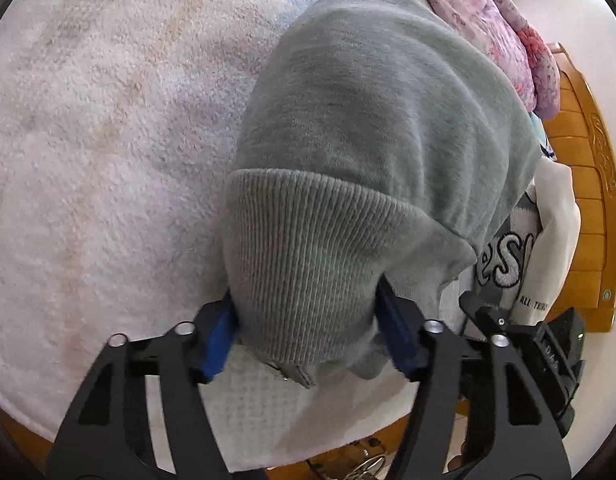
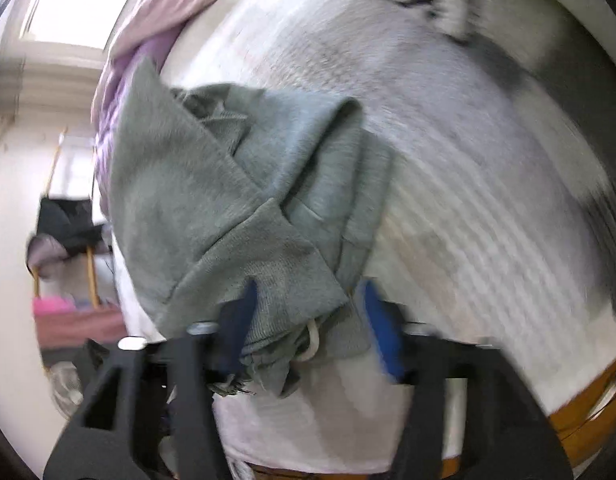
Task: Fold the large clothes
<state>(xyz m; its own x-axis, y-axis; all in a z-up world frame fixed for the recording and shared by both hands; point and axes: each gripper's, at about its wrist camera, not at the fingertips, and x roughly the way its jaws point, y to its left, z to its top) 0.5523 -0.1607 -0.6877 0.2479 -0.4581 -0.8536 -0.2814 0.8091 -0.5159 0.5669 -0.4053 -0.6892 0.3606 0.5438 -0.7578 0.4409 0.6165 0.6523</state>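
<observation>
A grey-green sweatshirt (image 1: 372, 112) hangs over the pale fleece bed cover (image 1: 108, 160). My left gripper (image 1: 308, 320) is shut on its ribbed hem (image 1: 304, 264), the cloth bunched between the blue pads (image 1: 218, 340). In the right wrist view, my right gripper (image 2: 304, 312) is shut on another bunched part of the sweatshirt (image 2: 228, 200), with a white drawstring loop (image 2: 312, 344) hanging by the pads. The view is blurred. The right gripper also shows in the left wrist view (image 1: 520, 332), just to the right.
A white garment with black lettering (image 1: 516, 256) lies at the right bed edge. A pink floral quilt (image 1: 504, 36) lies at the far right. The wooden bed frame (image 1: 584, 200) runs along the right. A chair with dark clothes (image 2: 64, 224) stands beyond the bed.
</observation>
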